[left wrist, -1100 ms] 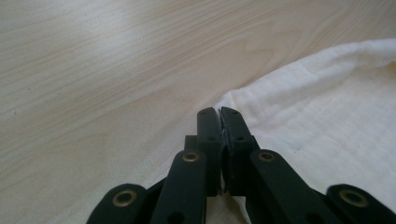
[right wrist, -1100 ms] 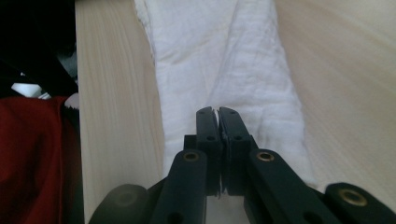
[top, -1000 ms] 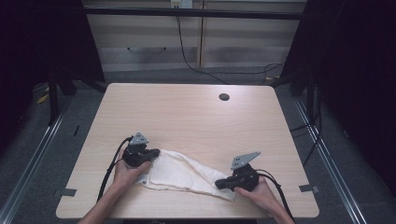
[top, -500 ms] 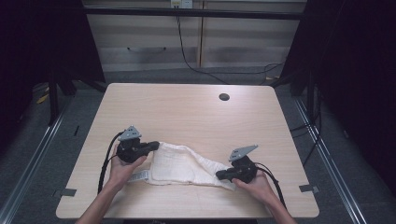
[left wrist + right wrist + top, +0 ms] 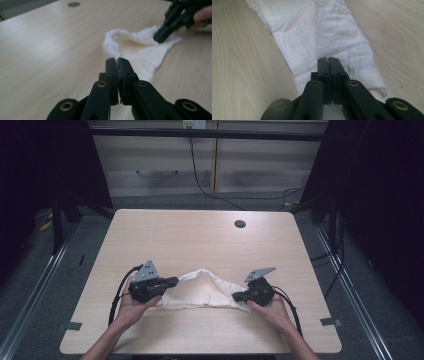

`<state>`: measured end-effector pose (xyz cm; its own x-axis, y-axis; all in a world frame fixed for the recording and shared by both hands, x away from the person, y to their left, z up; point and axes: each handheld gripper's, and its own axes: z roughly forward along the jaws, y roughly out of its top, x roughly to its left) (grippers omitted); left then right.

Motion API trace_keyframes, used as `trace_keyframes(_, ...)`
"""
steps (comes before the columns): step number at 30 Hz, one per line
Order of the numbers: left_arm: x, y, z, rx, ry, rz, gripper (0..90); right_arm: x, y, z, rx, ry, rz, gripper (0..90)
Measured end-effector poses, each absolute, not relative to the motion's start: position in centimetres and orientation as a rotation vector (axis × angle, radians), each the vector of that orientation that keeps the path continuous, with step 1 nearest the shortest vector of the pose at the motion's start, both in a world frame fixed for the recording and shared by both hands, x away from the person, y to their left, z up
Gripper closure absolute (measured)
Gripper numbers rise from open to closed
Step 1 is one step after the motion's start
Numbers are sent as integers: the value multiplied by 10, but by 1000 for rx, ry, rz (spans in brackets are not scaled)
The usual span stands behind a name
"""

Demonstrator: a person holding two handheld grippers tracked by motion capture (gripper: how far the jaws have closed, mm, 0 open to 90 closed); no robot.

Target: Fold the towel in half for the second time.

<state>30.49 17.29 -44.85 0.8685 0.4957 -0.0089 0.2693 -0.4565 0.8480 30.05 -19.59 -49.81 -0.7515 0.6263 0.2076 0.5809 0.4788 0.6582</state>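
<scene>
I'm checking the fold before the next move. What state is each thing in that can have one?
White cotton cloth: bunched, partly lifted between the grippers, lower part on the table.
Left black two-jaw gripper: shut on the cloth's edge.
Right black two-jaw gripper: shut on the cloth's other end.
Light wooden table: bare around the cloth, round cable hole uncovered.

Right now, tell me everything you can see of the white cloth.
The white cloth is a soft, crinkled, gauze-like fabric, faintly yellowed in patches. It lies on the near part of the wooden table, folded into a band, with its far edge lifted into a hump. The left claw is shut on one end and the right claw on the other, so it spans between them.
</scene>
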Motion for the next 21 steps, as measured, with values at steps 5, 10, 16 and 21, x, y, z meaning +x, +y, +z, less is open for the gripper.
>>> trace_keyframes(5, 295, 177, -466, 2187, 537, 260, 875, 300, -196, -499, 1093, 2636, 1156, 889)
trace_keyframes(10, 296, 182, -485, 2239, 574, 223, 874, 298, -195, -498, 1083, 2623, 1141, 890)
trace_keyframes(16, 295, 180, -493, 2279, 586, 207, 875, 296, -195, -496, 1078, 2616, 1122, 891)
trace_keyframes(21, 296, 180, -495, 2276, 611, 198, 875, 287, -200, -494, 1064, 2612, 1124, 891)
